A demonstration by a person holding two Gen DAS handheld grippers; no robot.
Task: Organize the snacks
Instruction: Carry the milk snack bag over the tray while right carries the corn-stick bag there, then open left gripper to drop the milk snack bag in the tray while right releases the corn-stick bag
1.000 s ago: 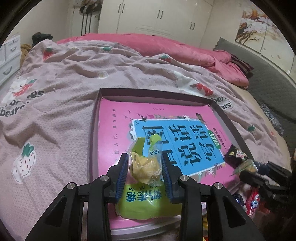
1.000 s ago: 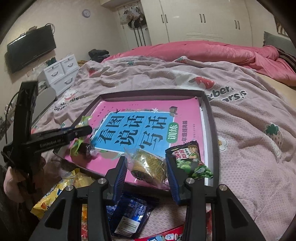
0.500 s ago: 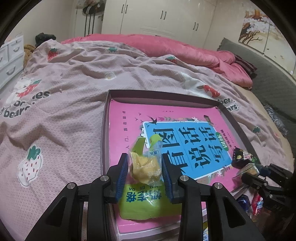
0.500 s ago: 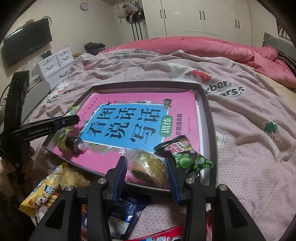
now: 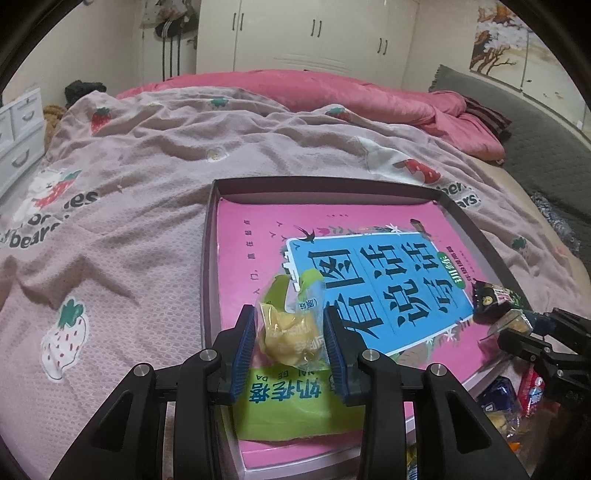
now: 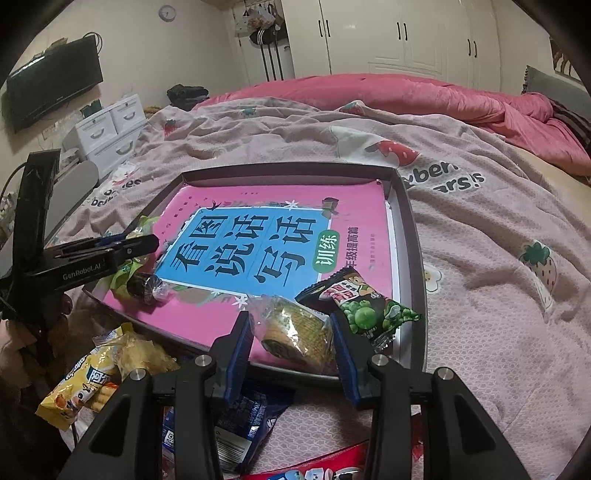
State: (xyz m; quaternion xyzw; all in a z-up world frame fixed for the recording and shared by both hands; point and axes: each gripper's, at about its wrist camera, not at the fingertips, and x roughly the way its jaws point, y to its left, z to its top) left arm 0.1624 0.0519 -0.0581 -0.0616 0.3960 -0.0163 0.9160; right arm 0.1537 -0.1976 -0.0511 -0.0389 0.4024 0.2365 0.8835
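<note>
My left gripper [image 5: 290, 341] is clamped on a yellow snack packet [image 5: 286, 339] over the tray [image 5: 332, 184], my right gripper [image 6: 293, 338] on a biscuit packet [image 6: 295, 330] at its near edge beside the green-pea packet [image 6: 364, 306]; several snacks [image 6: 92, 373] remain on the bed.

A home bedroom. A wide bed [image 6: 461, 229] fills most of both views, spread with a pale pink strawberry-print blanket [image 5: 147, 192] and, toward its far end, a rumpled pink duvet [image 6: 406, 92]. Beyond the bed stand white wardrobe doors [image 6: 399, 33]. Left of the bed are white drawers [image 6: 110, 129], with a wall-mounted television [image 6: 55, 81] and a small round clock [image 6: 167, 12] above.
</note>
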